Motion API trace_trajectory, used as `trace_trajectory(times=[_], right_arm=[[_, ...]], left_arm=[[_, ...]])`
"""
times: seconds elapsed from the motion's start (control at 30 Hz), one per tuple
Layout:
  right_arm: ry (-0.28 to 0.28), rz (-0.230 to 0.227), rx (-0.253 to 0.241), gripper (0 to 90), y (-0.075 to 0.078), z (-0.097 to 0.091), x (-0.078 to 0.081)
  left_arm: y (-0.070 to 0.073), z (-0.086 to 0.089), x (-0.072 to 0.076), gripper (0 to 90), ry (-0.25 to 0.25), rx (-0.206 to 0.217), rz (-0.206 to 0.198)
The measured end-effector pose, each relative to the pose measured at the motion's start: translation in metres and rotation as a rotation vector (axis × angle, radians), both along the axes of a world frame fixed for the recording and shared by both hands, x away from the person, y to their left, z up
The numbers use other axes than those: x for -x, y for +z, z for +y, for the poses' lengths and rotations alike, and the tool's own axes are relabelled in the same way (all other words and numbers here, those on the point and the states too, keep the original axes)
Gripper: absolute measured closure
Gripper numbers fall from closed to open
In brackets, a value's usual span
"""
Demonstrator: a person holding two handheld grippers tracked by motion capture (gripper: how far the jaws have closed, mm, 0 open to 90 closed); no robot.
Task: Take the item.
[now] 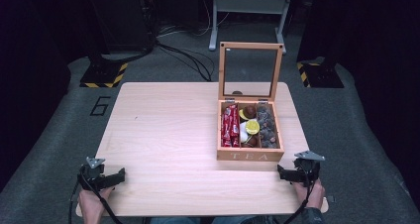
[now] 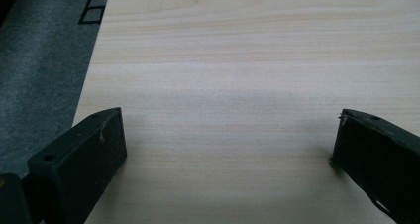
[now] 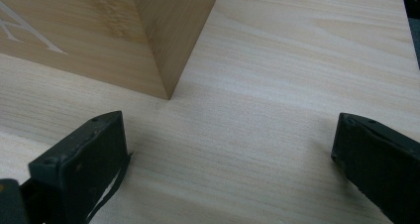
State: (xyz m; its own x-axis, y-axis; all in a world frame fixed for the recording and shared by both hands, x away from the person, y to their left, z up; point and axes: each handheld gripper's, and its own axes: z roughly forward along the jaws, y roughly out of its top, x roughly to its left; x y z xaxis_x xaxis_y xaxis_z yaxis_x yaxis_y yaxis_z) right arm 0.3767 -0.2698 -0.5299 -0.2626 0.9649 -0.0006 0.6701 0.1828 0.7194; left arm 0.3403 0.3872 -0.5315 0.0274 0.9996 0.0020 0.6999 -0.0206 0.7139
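Observation:
A wooden tea box (image 1: 250, 155) marked TEA stands on the right half of the table, its glass-paned lid (image 1: 250, 70) raised upright. Its left compartment holds red packets (image 1: 229, 125), the middle one yellow, white and brown round items (image 1: 249, 127), the right one dark pieces (image 1: 267, 126). My left gripper (image 1: 120, 177) rests at the table's front left, open, with bare wood between its jaws (image 2: 230, 140). My right gripper (image 1: 282, 173) sits at the front right, open, just before the tea box's near right corner (image 3: 166, 87).
The light wooden table (image 1: 168, 135) stands on grey carpet. A floor marking (image 2: 94, 8) lies left of the table edge. Black stands with hazard-striped bases (image 1: 104, 75) and a grey metal frame (image 1: 247, 8) stand behind the table. Cables (image 1: 190, 58) run across the floor.

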Motion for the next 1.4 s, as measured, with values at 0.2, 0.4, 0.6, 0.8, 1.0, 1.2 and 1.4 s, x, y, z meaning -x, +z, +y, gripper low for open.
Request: trace_trajectory(times=[0.2, 0.4, 0.6, 0.8, 1.0, 1.2, 1.4], right_arm=[[0.002, 0.000, -0.001, 0.0, 0.000, 0.000, 0.000], [0.003, -0.001, -0.001, 0.0, 0.000, 0.000, 0.000], [0.003, 0.002, 0.000, 0.0, 0.000, 0.000, 0.000], [0.000, 0.002, -0.005, 0.0, 0.000, 0.000, 0.000], [-0.001, 0.002, -0.004, 0.0, 0.000, 0.000, 0.000], [-0.005, 0.000, -0.006, 0.2, 0.000, 0.001, 0.000], [-0.004, 0.000, -0.007, 0.4, 0.000, 0.001, 0.000]], left_arm=[[0.003, -0.004, 0.003, 0.0, -0.055, 0.009, -0.001], [0.014, -0.012, 0.004, 0.0, -0.108, 0.006, -0.004], [0.032, -0.023, 0.003, 0.0, -0.163, 0.011, -0.019], [0.048, -0.037, -0.004, 0.0, -0.208, 0.005, -0.043], [0.063, -0.056, -0.012, 0.0, -0.268, -0.009, -0.048], [0.073, -0.070, -0.018, 0.0, -0.310, -0.019, -0.057], [0.083, -0.088, -0.025, 0.0, -0.361, -0.027, -0.063]])
